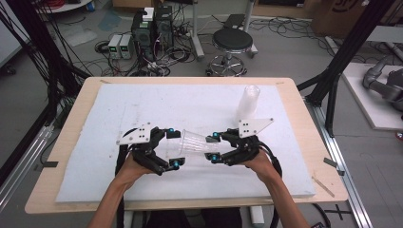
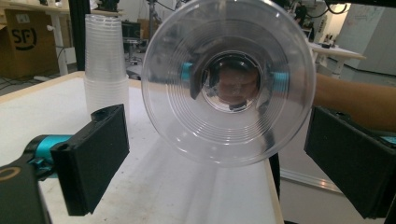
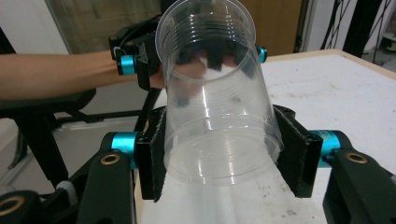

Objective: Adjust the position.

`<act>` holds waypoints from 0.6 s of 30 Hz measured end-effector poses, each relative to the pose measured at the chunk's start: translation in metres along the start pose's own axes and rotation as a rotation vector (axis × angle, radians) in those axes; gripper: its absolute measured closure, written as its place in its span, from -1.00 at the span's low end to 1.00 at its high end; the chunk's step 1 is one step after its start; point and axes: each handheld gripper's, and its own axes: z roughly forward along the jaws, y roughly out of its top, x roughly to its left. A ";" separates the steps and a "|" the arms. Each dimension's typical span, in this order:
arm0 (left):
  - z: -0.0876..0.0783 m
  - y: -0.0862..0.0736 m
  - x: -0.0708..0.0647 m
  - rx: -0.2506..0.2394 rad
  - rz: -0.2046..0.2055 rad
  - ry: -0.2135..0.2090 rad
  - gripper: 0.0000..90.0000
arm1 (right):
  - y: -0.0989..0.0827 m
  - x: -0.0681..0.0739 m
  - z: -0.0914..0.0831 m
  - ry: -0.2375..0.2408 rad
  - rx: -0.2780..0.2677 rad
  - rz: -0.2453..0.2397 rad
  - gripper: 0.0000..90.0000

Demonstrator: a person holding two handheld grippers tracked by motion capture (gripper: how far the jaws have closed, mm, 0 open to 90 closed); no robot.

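Note:
A clear plastic cup (image 1: pixel 192 141) lies on its side in the air just above the white mat (image 1: pixel 142 104). My right gripper (image 1: pixel 215 146) is shut on its base end, with the black pads (image 3: pixel 292 154) pressed against both sides of the cup (image 3: pixel 217 93). Its open mouth (image 2: pixel 229 79) faces my left gripper (image 1: pixel 173 148), which stands open, one jaw on each side of the rim and not touching it. A stack of clear cups (image 1: pixel 249 102) stands upright at the back right of the mat, and the stack (image 2: pixel 105 65) also rises behind the left pad (image 2: pixel 93 158).
The mat covers most of a wooden table (image 1: pixel 304 142). Beyond the far edge stand a black stool (image 1: pixel 232 45) and computer boxes with cables (image 1: pixel 152 33). Black frame posts (image 1: pixel 347 52) rise at the right.

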 end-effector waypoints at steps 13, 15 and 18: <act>0.022 0.007 0.000 -0.016 -0.006 -0.044 -0.85 | -0.002 0.000 0.005 0.025 -0.020 -0.001 -0.06; 0.024 0.008 0.000 -0.023 -0.001 -0.053 -0.79 | -0.002 0.000 0.005 0.027 -0.020 0.001 -0.06; 0.025 0.008 0.001 -0.033 -0.014 -0.069 -0.72 | -0.001 0.000 0.005 0.029 -0.027 -0.008 -0.06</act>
